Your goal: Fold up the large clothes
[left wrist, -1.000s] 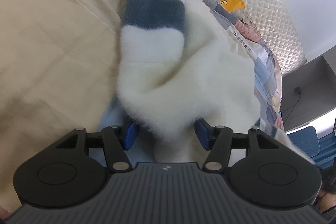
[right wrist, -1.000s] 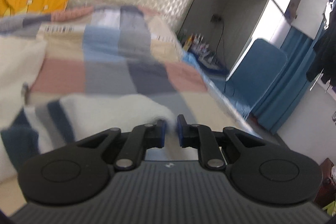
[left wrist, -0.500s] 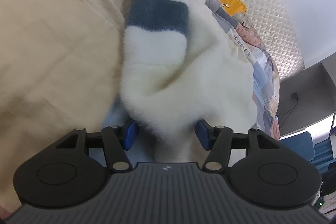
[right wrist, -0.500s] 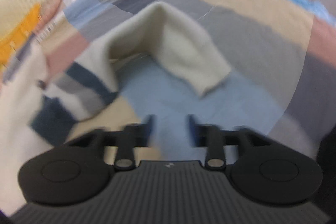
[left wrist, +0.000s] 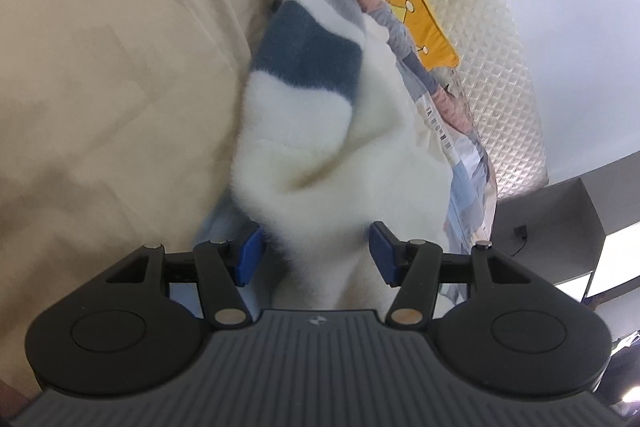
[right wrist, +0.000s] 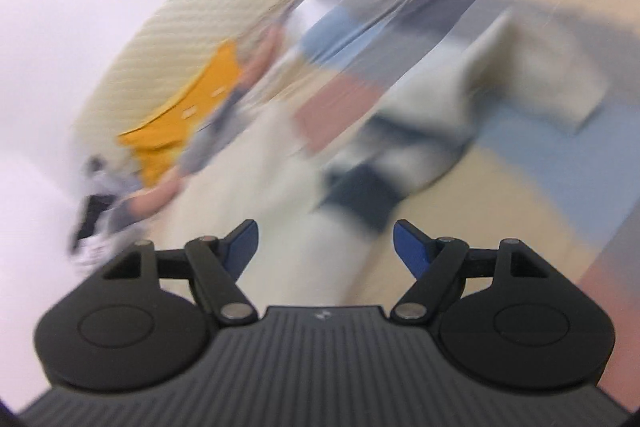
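Right gripper (right wrist: 325, 242) jaws newly apart, off fleece garment (right wrist: 420, 131).

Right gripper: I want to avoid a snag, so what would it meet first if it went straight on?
Probably the fuzzy cream sweater lying just ahead of the open right gripper; blur leaves depth unclear.

Left wrist cam: on left gripper (left wrist: 316, 251), aimed fwd & down, v. close on fleece garment (left wrist: 336, 155), bed (left wrist: 112, 67) behind. Right wrist cam: on right gripper (right wrist: 325, 241), rolled, blurred, further back. Shared: garment (right wrist: 360, 195), yellow pillow (left wrist: 412, 7) (right wrist: 188, 131), headboard (left wrist: 492, 39).
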Tool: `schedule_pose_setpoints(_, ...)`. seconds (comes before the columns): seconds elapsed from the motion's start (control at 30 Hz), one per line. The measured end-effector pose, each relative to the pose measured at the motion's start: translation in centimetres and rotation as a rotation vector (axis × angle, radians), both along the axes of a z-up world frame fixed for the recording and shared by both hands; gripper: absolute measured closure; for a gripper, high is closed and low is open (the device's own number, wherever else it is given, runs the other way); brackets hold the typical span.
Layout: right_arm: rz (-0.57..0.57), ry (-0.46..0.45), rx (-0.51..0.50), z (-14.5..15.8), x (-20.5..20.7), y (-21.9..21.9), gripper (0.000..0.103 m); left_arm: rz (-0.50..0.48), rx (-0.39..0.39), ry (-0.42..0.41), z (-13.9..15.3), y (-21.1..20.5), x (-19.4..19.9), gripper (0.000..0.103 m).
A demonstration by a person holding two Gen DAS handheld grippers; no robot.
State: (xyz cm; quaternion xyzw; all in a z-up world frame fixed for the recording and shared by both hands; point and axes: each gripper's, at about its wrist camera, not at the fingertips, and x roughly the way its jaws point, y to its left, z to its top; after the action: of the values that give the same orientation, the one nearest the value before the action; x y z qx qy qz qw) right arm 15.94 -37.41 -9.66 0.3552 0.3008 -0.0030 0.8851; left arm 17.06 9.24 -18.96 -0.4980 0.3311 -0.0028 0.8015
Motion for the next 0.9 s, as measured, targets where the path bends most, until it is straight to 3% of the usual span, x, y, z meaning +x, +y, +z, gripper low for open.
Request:
schedule_pose_setpoints(0.1,0.133,0.064,0.162,-3.0,1.2,4.6,0.026,-0.061,0.049,0.037,-0.1,-1.0,0.3,0.04)
schedule_pose_setpoints(0.17,0.174,0.128,0.215,-5.5,2.4,7.1,0.026,-0.1,0.086,0.068,-0.3,-1.8,0.7,0.04)
schedule_pose_setpoints(0.33,0.153,0.192,0.242,-10.5,4.7,9.5,0.027,-0.106,0.076,0.065,-0.8,-2.0,0.8,0.04)
schedule_pose_setpoints(0.43,0.172,0.128,0.24,-11.6,5.3,9.6,0.039,-0.113,0.037,0.078,-1.6,-2.2,1.4,0.041)
schedule_pose_setpoints(0.53,0.22,0.123,0.191,-12.2,6.4,10.5,0.052,-0.142,0.063,0.091,-1.9,-3.0,2.2,0.044)
schedule_pose_setpoints(0.63,0.248,0.134,0.227,-12.7,7.2,10.9,0.066,-0.148,0.089,0.086,-1.9,-3.3,2.4,0.059)
schedule_pose_setpoints(0.7,0.257,0.123,0.225,-12.6,7.5,11.1,0.076,-0.144,0.077,0.082,-1.9,-3.2,2.2,0.08)
schedule_pose_setpoints(0.77,0.267,0.088,0.217,-11.9,7.4,11.1,0.085,-0.137,0.061,0.06,-1.5,-3.1,1.9,0.086)
schedule_pose_setpoints(0.83,0.273,0.033,0.19,-10.6,6.8,11.1,0.087,-0.131,0.031,0.005,-0.7,-2.9,1.1,0.088)
schedule_pose_setpoints(0.9,0.265,-0.024,0.164,-9.3,6.1,10.7,0.088,-0.115,-0.065,-0.043,0.1,-2.4,-0.2,0.089)
